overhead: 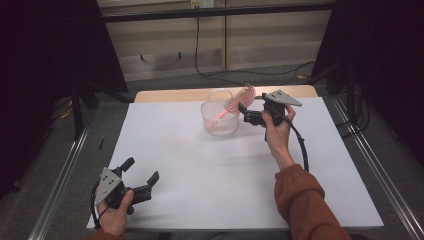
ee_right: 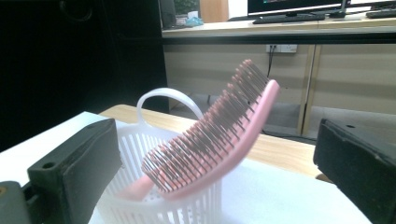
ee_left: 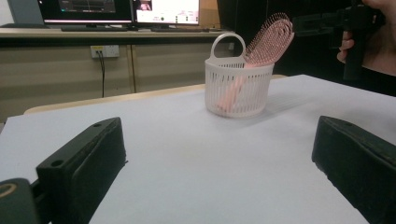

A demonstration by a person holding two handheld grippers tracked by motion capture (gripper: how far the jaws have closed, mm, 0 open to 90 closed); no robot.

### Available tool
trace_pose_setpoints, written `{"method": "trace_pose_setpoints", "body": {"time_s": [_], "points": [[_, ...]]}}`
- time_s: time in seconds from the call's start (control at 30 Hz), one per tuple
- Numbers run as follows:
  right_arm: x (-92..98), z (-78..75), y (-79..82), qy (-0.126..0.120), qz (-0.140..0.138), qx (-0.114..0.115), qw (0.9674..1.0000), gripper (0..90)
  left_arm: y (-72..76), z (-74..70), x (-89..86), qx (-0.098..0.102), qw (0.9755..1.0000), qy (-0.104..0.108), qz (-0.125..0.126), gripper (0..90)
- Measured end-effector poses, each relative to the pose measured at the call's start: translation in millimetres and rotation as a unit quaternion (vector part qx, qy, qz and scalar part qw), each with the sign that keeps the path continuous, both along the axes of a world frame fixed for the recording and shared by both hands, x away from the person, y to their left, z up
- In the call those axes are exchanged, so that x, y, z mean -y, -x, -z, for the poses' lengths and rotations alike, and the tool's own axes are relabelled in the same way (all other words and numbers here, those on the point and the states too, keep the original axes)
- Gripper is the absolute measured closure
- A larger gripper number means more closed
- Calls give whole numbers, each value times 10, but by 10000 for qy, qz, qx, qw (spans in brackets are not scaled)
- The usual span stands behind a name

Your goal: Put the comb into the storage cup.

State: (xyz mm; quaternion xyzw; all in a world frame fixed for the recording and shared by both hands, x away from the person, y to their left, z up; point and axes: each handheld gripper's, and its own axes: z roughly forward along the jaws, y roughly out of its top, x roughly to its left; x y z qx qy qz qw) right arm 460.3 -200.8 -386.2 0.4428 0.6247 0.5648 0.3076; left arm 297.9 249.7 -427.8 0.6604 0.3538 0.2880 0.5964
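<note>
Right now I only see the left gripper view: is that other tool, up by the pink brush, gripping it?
Observer: No. In the right gripper view the right tool has its jaws wide open on either side of the brush, apart from it.
Operator: Which end sits in the basket?
Observer: The handle end is down inside the basket; the bristled head leans out over its rim.
Operator: And where is my own tool?
Observer: The high view shows the left tool open, near the table's near left corner.
</note>
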Motion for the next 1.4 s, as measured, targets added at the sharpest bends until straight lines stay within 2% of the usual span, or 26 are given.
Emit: {"method": "trace_pose_setpoints", "body": {"time_s": [0.17, 0.27, 0.37, 0.5, 0.6, 0.7, 0.83, 0.93, 1.1, 1.4], "points": [[40, -11, 65, 36, 17, 13, 10000, 0, 6, -7, -10, 36, 10000, 20, 23, 28], [49, -24, 109, 220, 35, 58, 9997, 1, 9, -10, -22, 4, 9999, 122, -16, 27], [67, -27, 162, 221, 56, 92, 9997, 2, 13, -9, -31, -14, 9998, 181, -49, 27], [88, -46, 244, 209, 76, 208, 9995, 2, 16, -15, -30, 8, 9999, 134, -40, 27], [107, -57, 304, 362, 329, 430, 9979, 0, 21, -18, -22, 3, 10000, 54, -53, 27], [123, -58, 360, 351, 319, 418, 9980, 0, 25, -24, -27, 32, 10000, 9, -77, 27], [133, -53, 439, 331, 264, 452, 9981, 0, 29, -21, -33, 38, 9999, 85, -75, 27], [137, -47, 508, 372, 166, 521, 9978, 0, 34, -24, -38, 54, 9999, 68, -72, 27], [147, -39, 602, 354, 155, 650, 9971, 0, 29, -22, -31, 46, 9999, 84, -69, 27], [189, 3, 739, 452, 142, 630, 9969, 0, 34, -22, -38, 56, 9999, 59, -84, 27]]}}
